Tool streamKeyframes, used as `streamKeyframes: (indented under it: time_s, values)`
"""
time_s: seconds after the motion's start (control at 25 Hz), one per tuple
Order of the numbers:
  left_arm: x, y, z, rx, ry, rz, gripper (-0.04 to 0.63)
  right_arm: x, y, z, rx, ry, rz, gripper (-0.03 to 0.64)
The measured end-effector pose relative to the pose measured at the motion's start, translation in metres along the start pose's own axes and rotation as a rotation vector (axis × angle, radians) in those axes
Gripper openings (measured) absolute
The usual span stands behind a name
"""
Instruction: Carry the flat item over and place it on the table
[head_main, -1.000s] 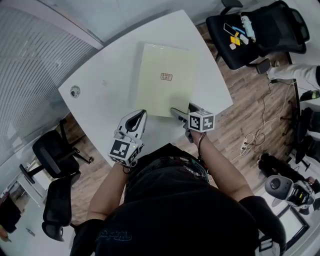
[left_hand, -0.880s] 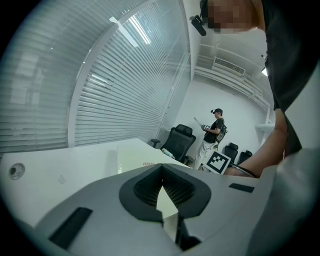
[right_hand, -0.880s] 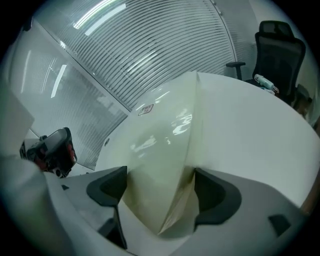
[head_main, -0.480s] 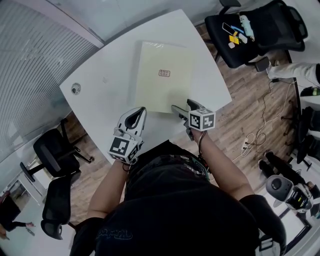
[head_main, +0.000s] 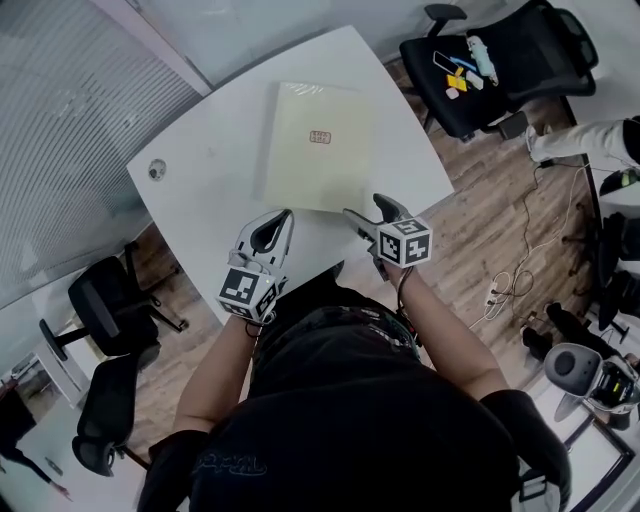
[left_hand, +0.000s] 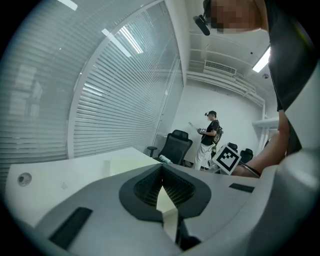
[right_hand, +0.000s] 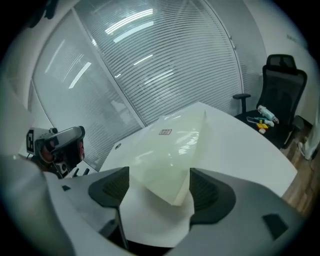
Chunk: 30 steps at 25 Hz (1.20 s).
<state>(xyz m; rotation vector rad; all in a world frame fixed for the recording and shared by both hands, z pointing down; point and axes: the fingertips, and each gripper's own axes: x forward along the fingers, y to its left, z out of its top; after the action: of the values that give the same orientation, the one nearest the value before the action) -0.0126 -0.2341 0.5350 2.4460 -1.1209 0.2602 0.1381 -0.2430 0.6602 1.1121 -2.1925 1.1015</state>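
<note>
Head view shows the pale flat item (head_main: 320, 148) lying on the white table (head_main: 205, 165), its near corner between the wide-spread right claw (head_main: 367, 212), while the left claw (head_main: 279, 224) sits pinched together, empty, nearby.

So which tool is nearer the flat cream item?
Right. Right tool: open jaws flank the flat item at its near corner; left tool sits just short of the near edge.

flat cream box (head_main: 320, 148), smooth with a glossy sheen, on a smooth matt white table (head_main: 200, 175). wood-plank floor (head_main: 490, 225) at three o'clock. left gripper (head_main: 284, 217) and right gripper (head_main: 365, 208): matt grey plastic shells, black ribbed pads (right_hand: 112, 187).
</note>
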Motion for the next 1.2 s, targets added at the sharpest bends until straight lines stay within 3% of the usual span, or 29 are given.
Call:
streamKeyframes:
  time_s: [0.24,0.44,0.6,0.84,1.2]
  values:
    - [-0.018,-0.017,0.022,0.053,-0.057,0.029,0.012,-0.039,0.024,0.013,-0.094,-0.097,0.03,0.347]
    - [-0.035,-0.03,0.043,0.089,-0.114,0.058,0.012,-0.081,0.041,0.036,-0.198,-0.246,0.036,0.139]
    - [-0.051,-0.042,0.047,0.109,-0.141,0.071,0.012,-0.111,0.063,0.045,-0.304,-0.331,0.058,0.048]
    - [-0.067,-0.065,0.051,0.122,-0.159,0.072,0.012,-0.143,0.083,0.047,-0.386,-0.383,0.085,0.026]
    - [-0.092,-0.083,0.055,0.156,-0.167,0.08,0.012,-0.159,0.103,0.039,-0.405,-0.423,0.115,0.023]
